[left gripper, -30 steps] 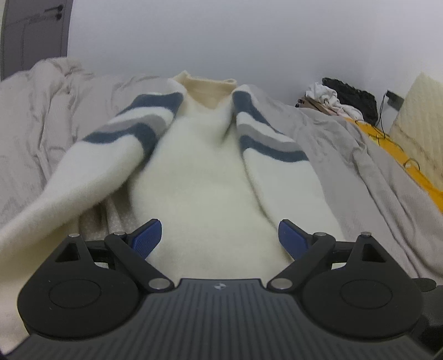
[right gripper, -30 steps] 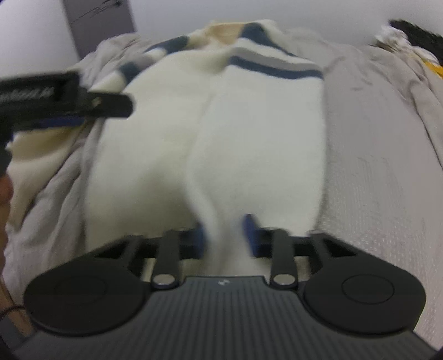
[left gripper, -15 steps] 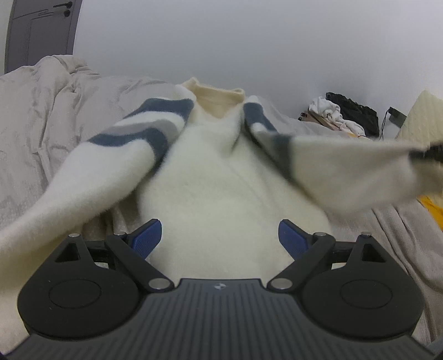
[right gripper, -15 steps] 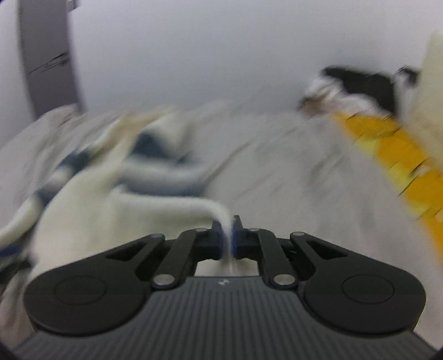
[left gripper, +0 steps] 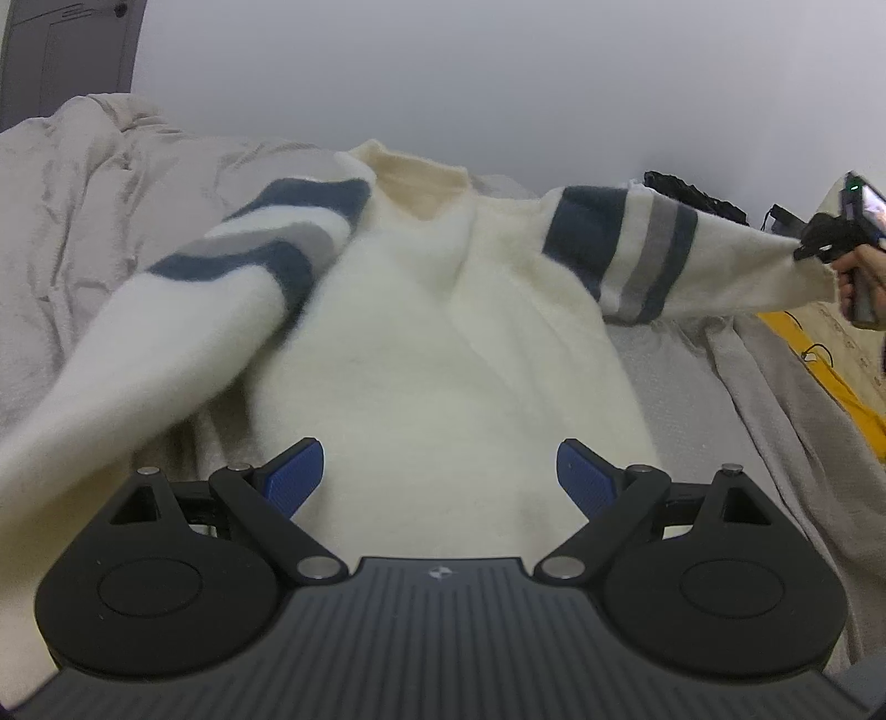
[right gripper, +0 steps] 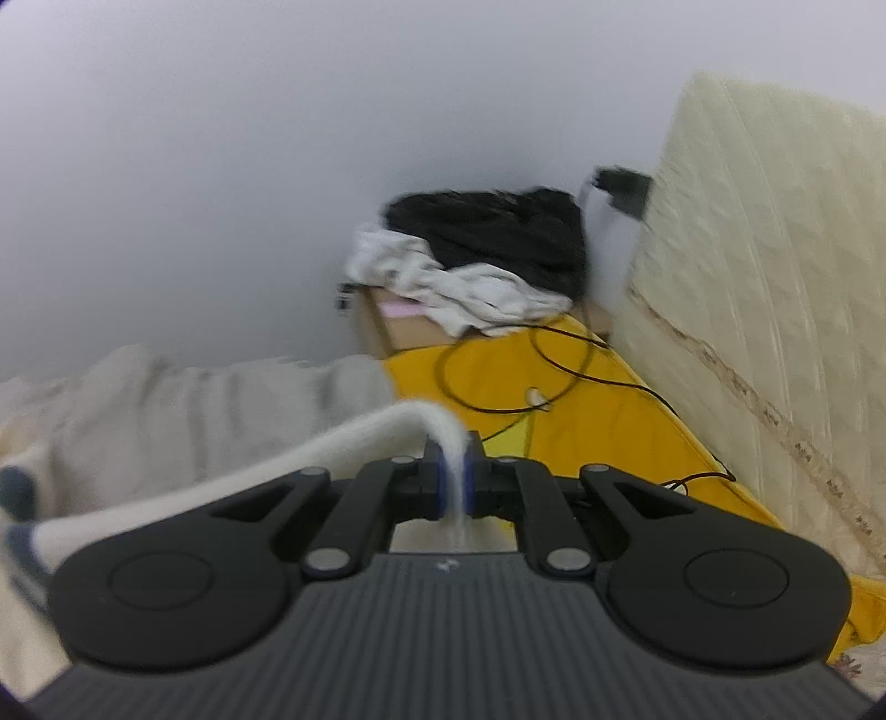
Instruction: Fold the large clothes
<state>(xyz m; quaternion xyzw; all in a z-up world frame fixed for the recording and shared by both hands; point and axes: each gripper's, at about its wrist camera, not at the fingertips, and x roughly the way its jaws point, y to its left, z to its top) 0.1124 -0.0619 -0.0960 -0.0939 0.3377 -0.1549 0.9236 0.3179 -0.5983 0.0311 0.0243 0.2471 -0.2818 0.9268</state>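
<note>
A cream sweater [left gripper: 443, 343] with blue and grey sleeve stripes lies face up on a beige bed cover [left gripper: 83, 232], collar toward the wall. My left gripper [left gripper: 440, 479] hovers open over its lower body, nothing between the blue pads. The right sleeve [left gripper: 653, 260] is stretched out to the right, held at its cuff by my right gripper [left gripper: 814, 252] in a person's hand. In the right wrist view that gripper [right gripper: 455, 482] is shut on the sleeve's cuff [right gripper: 443, 437]. The left sleeve [left gripper: 183, 310] lies folded across the left side.
A yellow sheet [right gripper: 581, 421] with a black cable [right gripper: 498, 387] lies beyond the bed's right side. A cardboard box [right gripper: 398, 327] piled with black and white clothes [right gripper: 487, 260] stands by the wall. A cream mattress [right gripper: 764, 266] leans at the right. A grey door [left gripper: 61, 50] is far left.
My right gripper shut on the right sleeve's cuff, then swung up and out to the right, unfolding the sleeve off the sweater's body. The left gripper stayed open over the hem.
</note>
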